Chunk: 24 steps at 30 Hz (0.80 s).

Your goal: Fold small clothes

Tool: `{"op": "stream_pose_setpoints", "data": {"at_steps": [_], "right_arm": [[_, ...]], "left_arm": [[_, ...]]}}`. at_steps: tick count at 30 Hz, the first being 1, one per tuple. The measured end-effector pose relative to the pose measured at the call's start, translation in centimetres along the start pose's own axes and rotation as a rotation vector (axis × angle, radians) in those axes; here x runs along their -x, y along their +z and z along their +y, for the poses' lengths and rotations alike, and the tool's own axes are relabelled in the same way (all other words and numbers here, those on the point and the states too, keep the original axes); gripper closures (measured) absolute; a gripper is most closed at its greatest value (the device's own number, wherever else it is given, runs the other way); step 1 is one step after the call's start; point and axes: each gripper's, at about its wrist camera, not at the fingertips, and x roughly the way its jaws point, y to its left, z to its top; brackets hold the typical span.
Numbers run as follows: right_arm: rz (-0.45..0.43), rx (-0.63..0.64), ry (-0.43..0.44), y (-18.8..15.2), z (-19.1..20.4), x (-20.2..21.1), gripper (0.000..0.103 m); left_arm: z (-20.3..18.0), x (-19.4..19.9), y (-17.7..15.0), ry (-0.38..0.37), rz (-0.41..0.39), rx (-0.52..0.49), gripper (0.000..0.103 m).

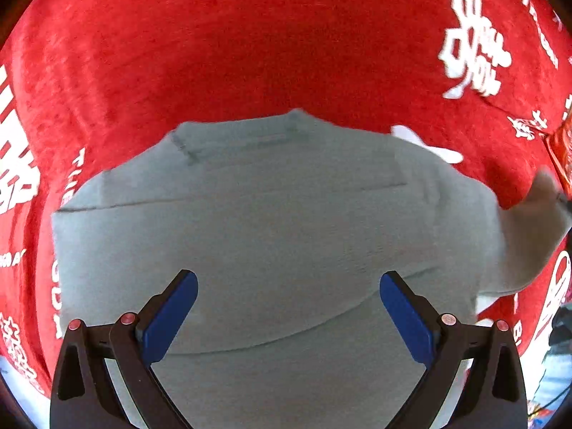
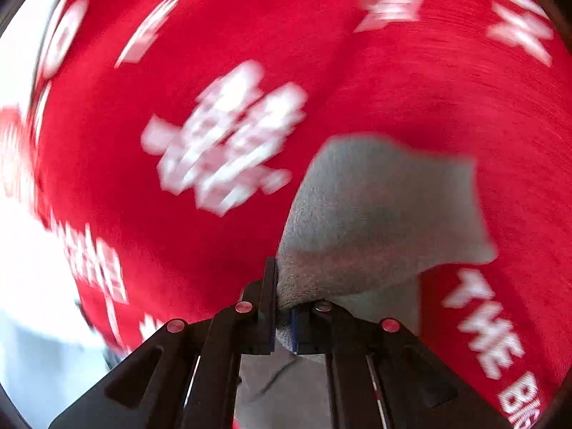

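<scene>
A small grey-green knitted garment (image 1: pixel 279 221) lies spread on a red cloth with white lettering (image 1: pixel 250 43). My left gripper (image 1: pixel 289 287) hovers over the garment's near part, pointing steeply down, its blue-padded jaws wide open and empty. At the right edge of the left wrist view a part of the garment (image 1: pixel 536 214) is lifted off the cloth. In the right wrist view my right gripper (image 2: pixel 282 286) is shut on a bunched fold of the grey garment (image 2: pixel 386 207), which hangs forward from the jaws above the red cloth (image 2: pixel 429 82). That view is blurred by motion.
The red cloth covers the whole work surface; white printed characters (image 1: pixel 472 39) are scattered over it. A pale floor or surface (image 2: pixel 21 250) shows past the cloth's left edge in the right wrist view. An orange-red object (image 1: pixel 563 153) sits at the far right edge.
</scene>
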Motion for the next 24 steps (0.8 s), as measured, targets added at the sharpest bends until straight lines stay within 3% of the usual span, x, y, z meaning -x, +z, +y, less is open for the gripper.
{"op": "stream_pose_setpoints", "data": {"at_steps": [3,7,11,13,15,17,18,24], "right_arm": [[0.118,0.17,0.007,-3.3,5.9,-5.8,0.097],[0.26,0.242,-0.016,-10.0,9.3,-13.7,0.097],[0.318,0.217,-0.173,-15.3,9.1,-19.8,0.093],[0.307,0.153,-0.222,-16.2,8.2,-20.5,0.093],[0.254,0.065,-0.198,-16.7,7.3,-19.8,0.088],[0.208,0.0,-0.156,-16.9,6.8,-18.8,0.052],[0.188,-0.012,-0.141,-16.9,6.8,-18.4,0.047],[0.126,-0.056,-0.115,-16.7,7.0,-17.3,0.046]], "left_arm": [[2.7,1.0,-0.5,0.009,0.003,0.034,0.001],[6.5,3.8,-0.8,0.037,0.0,0.068,0.001],[8.7,5.7,-1.3,0.098,0.026,0.007,0.001],[9.1,6.0,-1.5,0.133,0.066,-0.059,0.001],[9.2,5.8,-1.5,0.135,0.104,-0.11,0.001],[8.9,5.5,-1.1,0.13,0.121,-0.143,0.001],[8.8,5.5,-1.1,0.126,0.125,-0.155,0.001],[6.6,5.6,0.1,0.08,0.112,-0.194,0.001]]}}
